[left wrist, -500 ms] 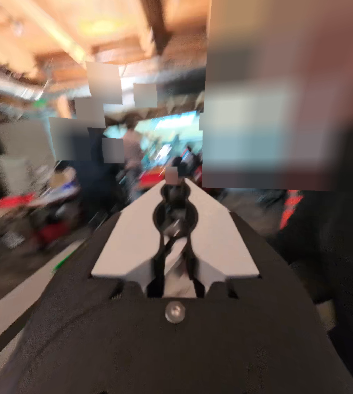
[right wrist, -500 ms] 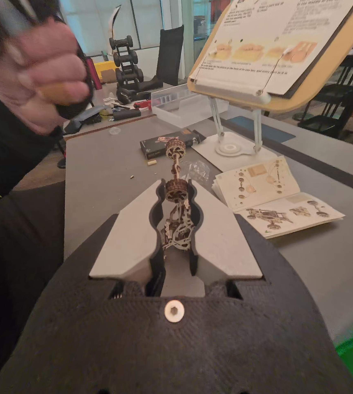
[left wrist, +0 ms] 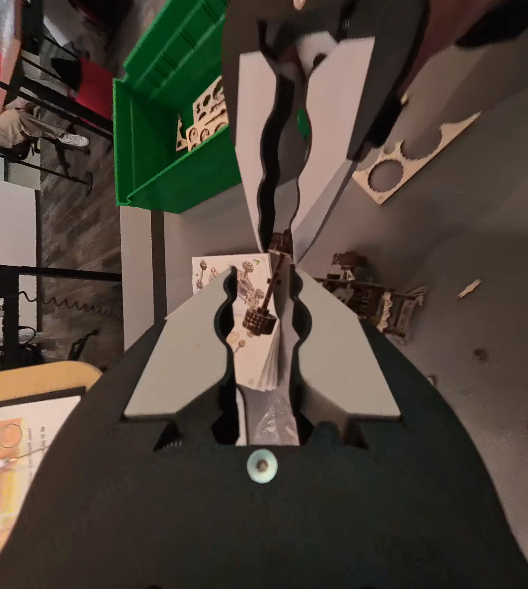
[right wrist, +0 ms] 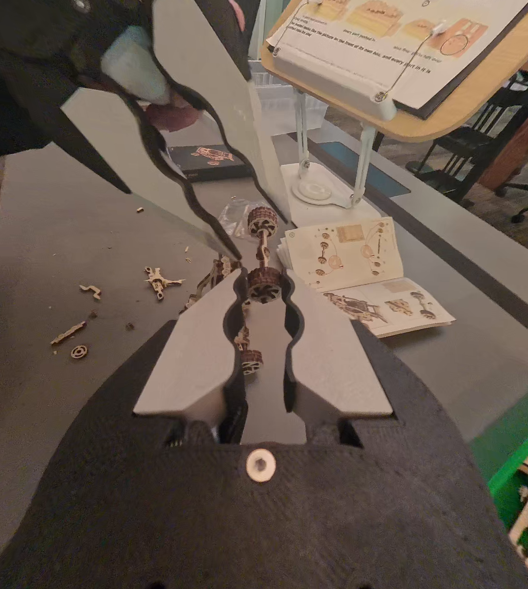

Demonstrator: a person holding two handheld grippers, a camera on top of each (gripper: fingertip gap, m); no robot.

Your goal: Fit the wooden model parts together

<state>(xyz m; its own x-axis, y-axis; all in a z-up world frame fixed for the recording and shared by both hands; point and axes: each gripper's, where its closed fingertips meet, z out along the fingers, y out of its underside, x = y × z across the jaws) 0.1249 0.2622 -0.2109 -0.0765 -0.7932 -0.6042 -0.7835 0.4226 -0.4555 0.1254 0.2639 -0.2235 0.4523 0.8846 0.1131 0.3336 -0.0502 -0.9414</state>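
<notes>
Two wheels, one wheel axle (left wrist: 271,288), left wrist view: left gripper (left wrist: 262,272) spread wide, its fingers either side of the near wheel (left wrist: 258,320), not touching it that I can see; right gripper (left wrist: 277,252) comes in from above, pressed together on the far wheel (left wrist: 280,243), so the axle hangs in the air over one booklet (left wrist: 221,280); one half-built model body (left wrist: 368,296) lies on the table (left wrist: 447,239) just to the right; one green bin (left wrist: 167,134) holds part sheets, count unclear; one punched-out sheet (left wrist: 396,159) lies flat on the table.

Right wrist view: same grip seen from behind, one wheel pinched at the tips, the other out front with the open left gripper straddling it; model body directly under the tips; four larger loose scraps (right wrist: 160,282) to the left plus small crumbs; one black box (right wrist: 211,162); one document stand (right wrist: 415,70).

Step, my read: axle is carried, second grip on its free end being set up; next move calls for closing the left fingers gently on that wheel, then lining the axle up with the body's slots; thin wood, so light force.
</notes>
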